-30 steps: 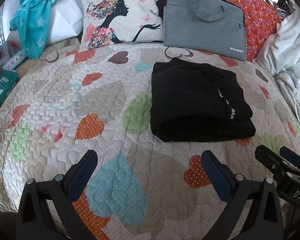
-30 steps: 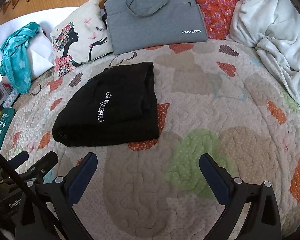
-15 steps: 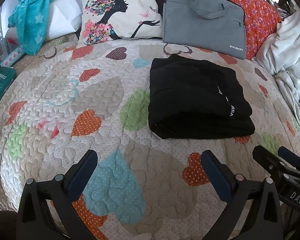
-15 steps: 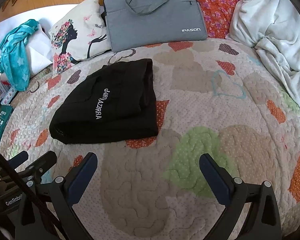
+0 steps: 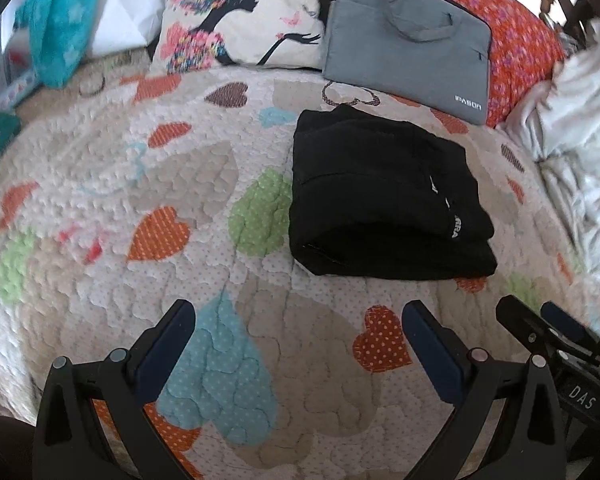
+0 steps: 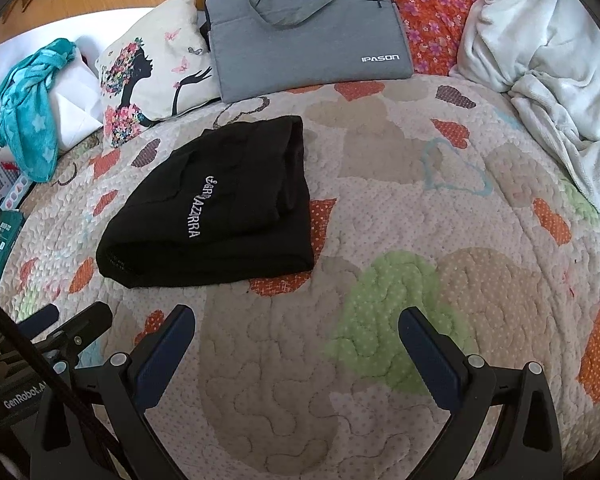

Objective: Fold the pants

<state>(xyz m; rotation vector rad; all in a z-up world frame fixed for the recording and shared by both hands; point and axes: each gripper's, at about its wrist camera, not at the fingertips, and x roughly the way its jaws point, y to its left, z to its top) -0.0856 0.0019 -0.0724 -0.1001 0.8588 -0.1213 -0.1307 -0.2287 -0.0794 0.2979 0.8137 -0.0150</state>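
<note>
— Where are the pants?

— The black pants [image 5: 384, 196] lie folded into a compact bundle on the heart-patterned quilt [image 5: 180, 184], ahead of both tongs. From the left gripper [image 5: 298, 314] they sit forward and a little to the right; from the right gripper [image 6: 296, 320] they sit forward and to the left [image 6: 216, 208]. White lettering runs across the top layer.

— And the tongs themselves?

— Both stand wide, holding nothing. Neither touches the pants; bare quilt shows between each pair of blue-padded fingers [image 5: 168, 344].

— What lies past the bundle?

— A grey laptop bag [image 6: 306, 32] marked IPASON, just beyond the pants, leaning on an orange floral cushion [image 6: 428, 4]. To its left, a pillow [image 6: 156, 76] printed with a woman's silhouette, then a teal towel [image 6: 30, 120]. Far right of the right gripper, a rumpled white blanket [image 6: 540, 68].

— Can the tongs see each other?

— Yes, each shows at the other's near edge.
</note>
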